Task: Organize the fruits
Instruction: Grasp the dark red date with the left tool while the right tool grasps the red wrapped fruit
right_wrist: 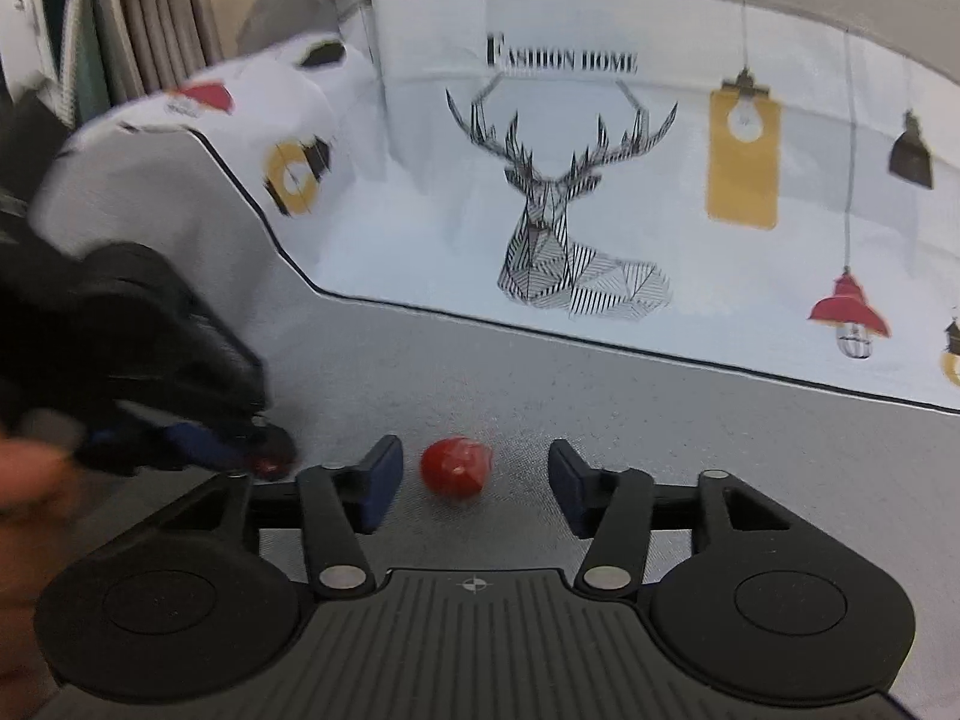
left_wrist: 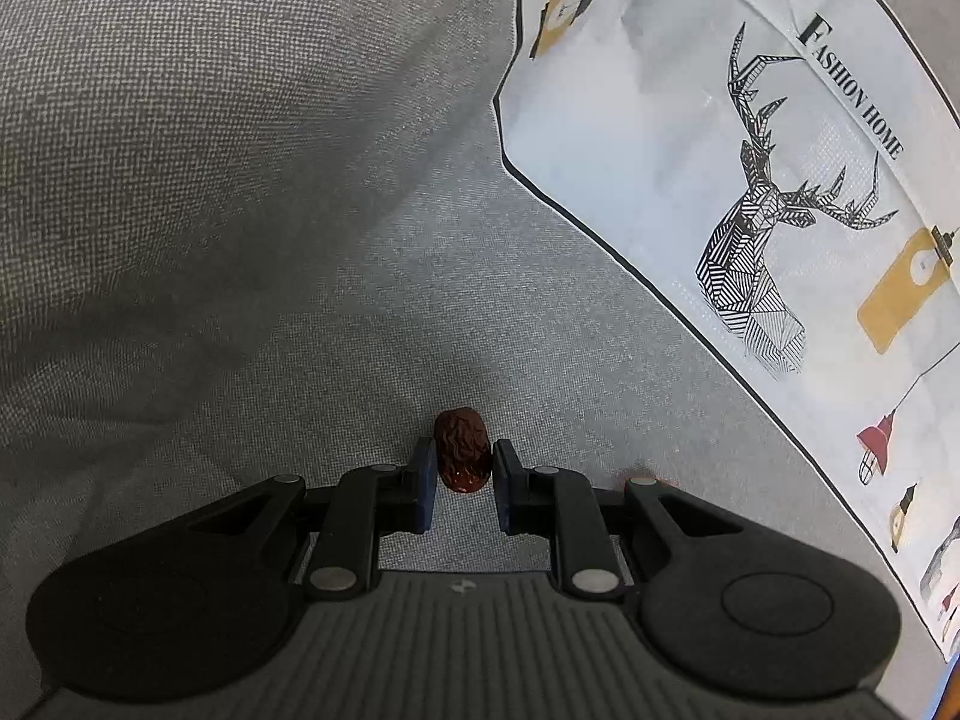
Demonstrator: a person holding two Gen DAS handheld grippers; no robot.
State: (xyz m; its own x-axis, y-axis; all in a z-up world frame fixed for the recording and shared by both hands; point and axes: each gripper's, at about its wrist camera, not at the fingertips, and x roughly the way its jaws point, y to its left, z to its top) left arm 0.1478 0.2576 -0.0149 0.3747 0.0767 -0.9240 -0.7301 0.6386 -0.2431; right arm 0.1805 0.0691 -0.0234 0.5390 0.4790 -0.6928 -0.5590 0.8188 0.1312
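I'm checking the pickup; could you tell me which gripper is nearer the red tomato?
Right. The right gripper straddles the tomato, open; the left gripper sits off to its left, holding a date.

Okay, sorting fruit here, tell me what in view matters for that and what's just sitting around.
Part of the job:
- dried red date, pinched by the left gripper
- small red tomato, lying on the grey cloth between the open fingers of the right gripper

Just there:
- white deer-print sheet
- curtain

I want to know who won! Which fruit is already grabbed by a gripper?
The wrinkly brown date, pinched by the left gripper. The smooth red fruit lies loose on the grey cloth between the right gripper's open fingers.
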